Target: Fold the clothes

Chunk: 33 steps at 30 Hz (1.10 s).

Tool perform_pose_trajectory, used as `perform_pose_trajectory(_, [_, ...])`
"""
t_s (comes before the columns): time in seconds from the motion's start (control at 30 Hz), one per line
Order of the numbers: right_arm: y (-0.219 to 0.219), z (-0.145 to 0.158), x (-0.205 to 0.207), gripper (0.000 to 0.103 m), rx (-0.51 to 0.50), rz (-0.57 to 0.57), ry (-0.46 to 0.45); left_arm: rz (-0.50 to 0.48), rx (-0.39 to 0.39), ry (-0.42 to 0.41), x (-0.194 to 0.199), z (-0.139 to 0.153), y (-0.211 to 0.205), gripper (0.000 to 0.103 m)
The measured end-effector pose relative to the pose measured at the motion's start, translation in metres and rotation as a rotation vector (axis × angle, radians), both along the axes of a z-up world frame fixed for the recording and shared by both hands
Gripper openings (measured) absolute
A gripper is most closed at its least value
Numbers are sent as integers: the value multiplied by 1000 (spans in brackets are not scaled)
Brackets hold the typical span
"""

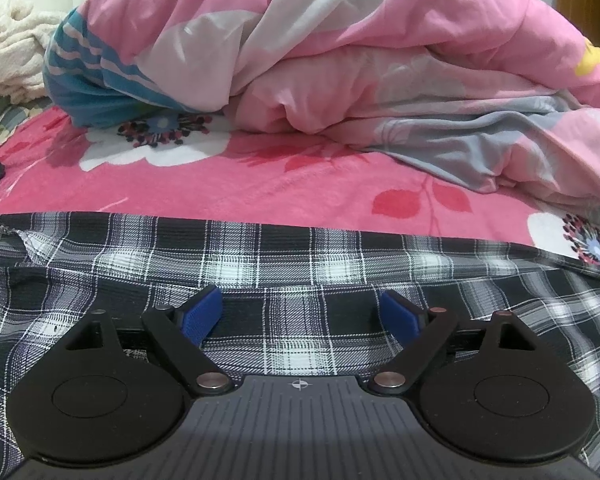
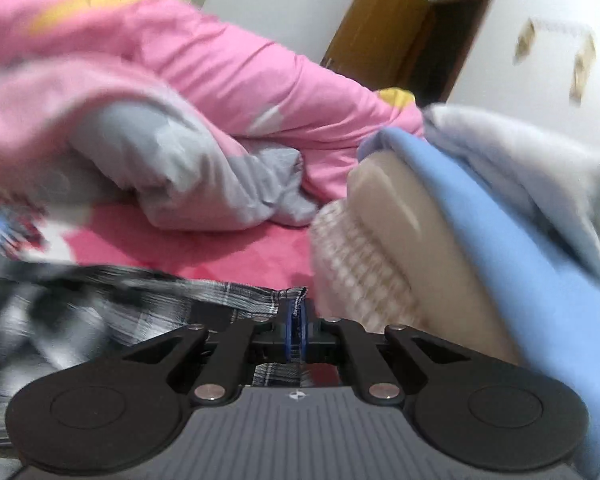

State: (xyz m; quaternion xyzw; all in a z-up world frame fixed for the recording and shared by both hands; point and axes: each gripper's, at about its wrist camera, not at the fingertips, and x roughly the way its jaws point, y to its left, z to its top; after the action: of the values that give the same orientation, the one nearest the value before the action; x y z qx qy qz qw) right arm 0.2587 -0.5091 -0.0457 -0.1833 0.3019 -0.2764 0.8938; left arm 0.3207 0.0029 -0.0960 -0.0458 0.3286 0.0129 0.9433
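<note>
Black-and-white plaid cotton shirt (image 1: 300,264) spread flat across the lower half of the left wrist frame, on a hot-pink floral bedsheet (image 1: 260,184). Left gripper (image 1: 300,316) low over it, blue pads spread wide, gripping nothing. Over in the right wrist frame, right gripper (image 2: 296,332) pinched tight on the shirt's frayed edge, centre frame. Rumpled pink-and-grey duvet (image 1: 360,60) piled across the top. Stack of folded blue and beige clothes (image 2: 480,220) at right.
</note>
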Motion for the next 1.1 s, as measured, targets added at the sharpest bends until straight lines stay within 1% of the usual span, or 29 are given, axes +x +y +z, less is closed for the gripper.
perform_pose_trajectory(0.1, [0, -14, 25, 3, -143, -17, 75, 0, 1, 0, 0, 0, 0, 87])
perform_pose_trajectory(0.27, [-12, -40, 61, 2, -199, -18, 194, -1, 1, 0, 0, 0, 1, 87])
perform_pose_trajectory(0.43, [-25, -57, 86, 2, -188, -18, 275, -2, 7, 0, 0, 0, 0, 87])
perform_pose_trajectory(0.57, [-35, -73, 93, 3, -161, -38, 315, -4, 13, 0, 0, 0, -1, 87])
perform_pose_trajectory(0.67, [-30, -70, 87, 5, -192, -41, 298, -4, 14, 0, 0, 0, -2, 87])
perform_pose_trajectory(0.73, [-26, -64, 81, 9, -204, -41, 282, -4, 13, 0, 0, 0, -2, 87])
perform_pose_trajectory(0.77, [-21, -55, 72, 10, -191, -22, 256, -4, 11, 0, 0, 0, -2, 87])
perform_pose_trajectory(0.8, [-16, -45, 62, 18, -173, 0, 226, -5, 8, 0, 0, 0, -2, 87])
perform_pose_trajectory(0.83, [-11, -35, 54, 28, -167, 15, 198, -5, 6, 0, -1, 0, -1, 87])
perform_pose_trajectory(0.9, [1, -8, 26, 30, -139, 47, 116, -4, 1, -1, -1, 0, -1, 87])
perform_pose_trajectory(1.0, [14, 31, -28, 31, -17, 71, 1, -4, -14, -9, -2, 2, 1, 87])
perform_pose_trajectory(1.1, [14, 54, -83, 32, 265, 78, -88, -5, -50, -49, -9, 10, 5, 87])
